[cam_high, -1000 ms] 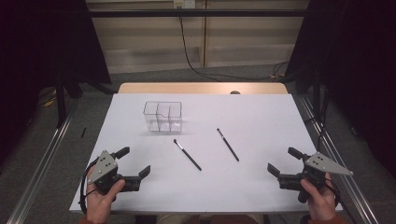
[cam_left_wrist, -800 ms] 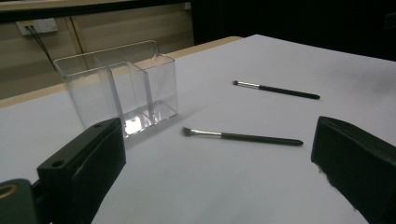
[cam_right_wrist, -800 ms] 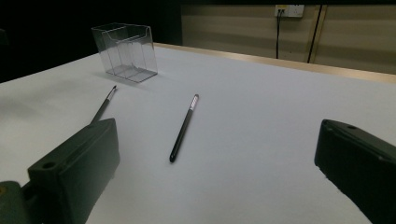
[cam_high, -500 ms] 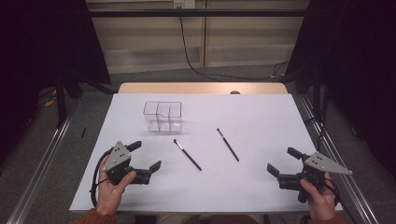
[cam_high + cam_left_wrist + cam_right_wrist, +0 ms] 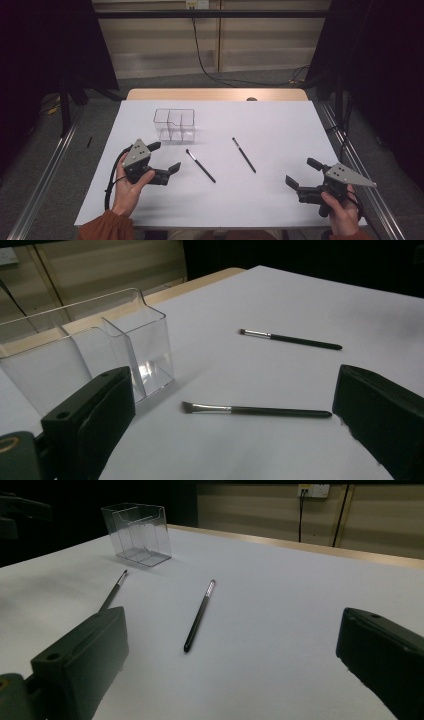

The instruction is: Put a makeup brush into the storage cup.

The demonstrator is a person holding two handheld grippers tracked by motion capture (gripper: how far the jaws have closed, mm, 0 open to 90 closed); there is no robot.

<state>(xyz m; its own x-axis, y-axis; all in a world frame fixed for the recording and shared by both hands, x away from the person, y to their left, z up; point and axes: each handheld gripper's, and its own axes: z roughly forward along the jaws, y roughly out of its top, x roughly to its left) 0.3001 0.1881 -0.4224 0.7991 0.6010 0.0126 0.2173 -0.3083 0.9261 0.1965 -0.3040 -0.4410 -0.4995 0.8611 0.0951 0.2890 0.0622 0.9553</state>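
You're holding the left gripper (image 5: 163, 156) at lower left of the high view, jaws standing wide apart with nothing between them, aimed toward the nearer thin black makeup brush with the angled bristle tip (image 5: 200, 165), which is lying flat on the white table (image 5: 280, 125) just right of your jaws, not touching them. In the left gripper view that brush (image 5: 255, 411) is sitting between the two black jaws, farther out. The clear plastic two-compartment holder (image 5: 174, 124) is standing upright at upper left of centre, near the brush tip. The second slim black brush (image 5: 244, 155) is lying at centre frame, well apart from both grippers. Your right gripper (image 5: 304, 173) is resting at lower right, jaws also spread and holding nothing.
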